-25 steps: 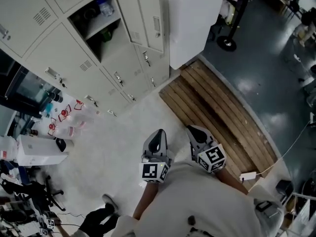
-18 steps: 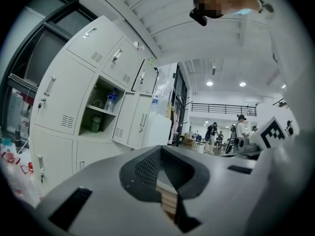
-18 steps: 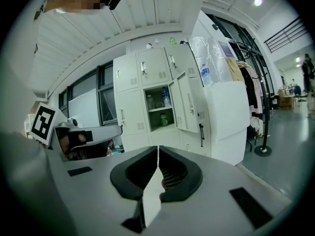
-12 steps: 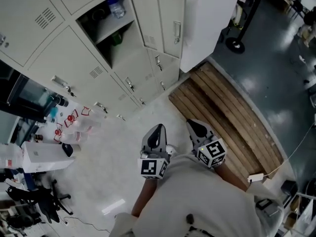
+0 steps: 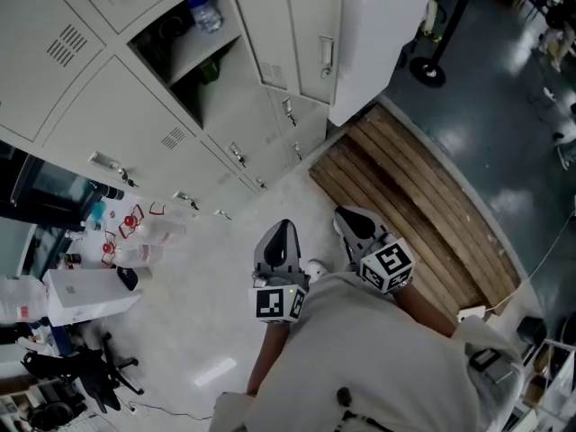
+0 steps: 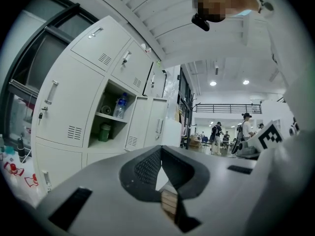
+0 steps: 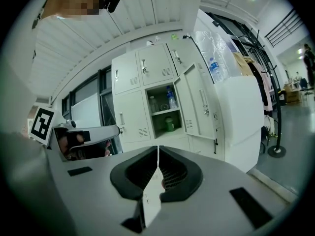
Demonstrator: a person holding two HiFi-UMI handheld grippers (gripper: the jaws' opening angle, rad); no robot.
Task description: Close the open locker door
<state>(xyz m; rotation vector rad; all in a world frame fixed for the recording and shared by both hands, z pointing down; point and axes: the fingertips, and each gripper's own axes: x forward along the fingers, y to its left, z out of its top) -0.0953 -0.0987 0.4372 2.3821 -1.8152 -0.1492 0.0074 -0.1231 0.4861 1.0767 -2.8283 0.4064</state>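
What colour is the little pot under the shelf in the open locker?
Green. The pot shows best in the right gripper view.

Bright ceiling lamps, fisheye edges, perhaps soft.

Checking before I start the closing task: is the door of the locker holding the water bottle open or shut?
Open: the locker door stands swung out, and the bottle and green container inside its compartment show.
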